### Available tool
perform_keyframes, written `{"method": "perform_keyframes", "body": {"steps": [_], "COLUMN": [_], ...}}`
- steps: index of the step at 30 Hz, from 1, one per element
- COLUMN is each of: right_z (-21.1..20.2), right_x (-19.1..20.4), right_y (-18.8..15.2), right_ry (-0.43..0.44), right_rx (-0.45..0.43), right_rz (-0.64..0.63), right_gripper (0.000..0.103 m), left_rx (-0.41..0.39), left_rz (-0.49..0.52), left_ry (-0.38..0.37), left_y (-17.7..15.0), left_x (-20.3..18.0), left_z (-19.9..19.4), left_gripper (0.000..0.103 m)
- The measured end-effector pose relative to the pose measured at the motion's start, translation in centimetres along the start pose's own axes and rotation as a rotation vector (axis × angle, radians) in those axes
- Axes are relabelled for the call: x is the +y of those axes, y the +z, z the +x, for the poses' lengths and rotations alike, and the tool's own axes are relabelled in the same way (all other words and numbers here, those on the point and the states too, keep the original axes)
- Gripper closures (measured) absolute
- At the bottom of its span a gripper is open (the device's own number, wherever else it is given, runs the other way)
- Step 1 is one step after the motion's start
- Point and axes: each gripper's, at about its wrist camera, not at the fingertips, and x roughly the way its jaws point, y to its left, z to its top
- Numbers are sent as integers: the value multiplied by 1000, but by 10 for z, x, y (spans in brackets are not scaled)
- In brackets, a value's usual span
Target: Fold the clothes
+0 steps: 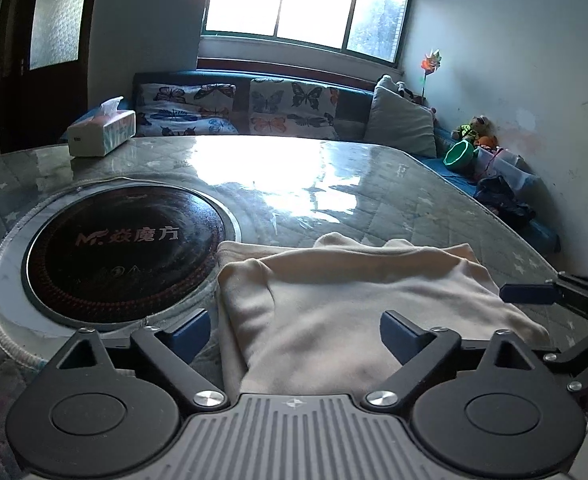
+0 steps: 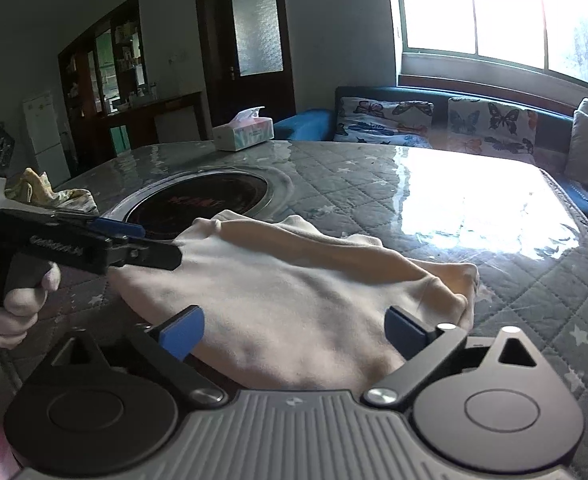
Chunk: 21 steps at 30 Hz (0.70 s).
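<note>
A cream garment (image 1: 334, 300) lies folded into a thick bundle on the quilted table top, just right of the round cooktop; it also shows in the right wrist view (image 2: 294, 288). My left gripper (image 1: 294, 332) is open, its blue pads wide apart over the garment's near left edge, holding nothing. It shows from the side in the right wrist view (image 2: 146, 244), at the garment's left corner. My right gripper (image 2: 294, 332) is open over the garment's near edge, holding nothing. Its fingers (image 1: 534, 294) show at the garment's right edge in the left wrist view.
A black round cooktop (image 1: 122, 248) is set into the table. A tissue box (image 1: 102, 132) stands at the far left corner. A crumpled yellow cloth (image 2: 50, 194) lies at the table's left. A sofa with butterfly cushions (image 1: 254, 108) runs under the window.
</note>
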Motion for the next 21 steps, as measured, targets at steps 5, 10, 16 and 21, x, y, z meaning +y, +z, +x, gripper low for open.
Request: {"method": "perform_keyframes", "body": {"steps": [5,10,16,21], "right_z": [-6,-9,-14,-5], "right_x": [6,8,8,-1], "right_y": [-3,-6,-9,-15], "right_ry": [-3,-12,-8,19], "right_rx": [-26,-52,-90,-44], "right_rz": [-4,-1,24,73], "right_gripper": [0,0,0,0], "left_rx": [-26,-26,-21,-4], "left_rz": [12,24,15,26], "left_ry": [-6,-9,-6,16], "left_y": [-5,-7,-8,-8], "left_x": [-5,-10,-16,-19], "left_z": [-10,-12,-15,-12], "left_gripper": [0,0,0,0]}}
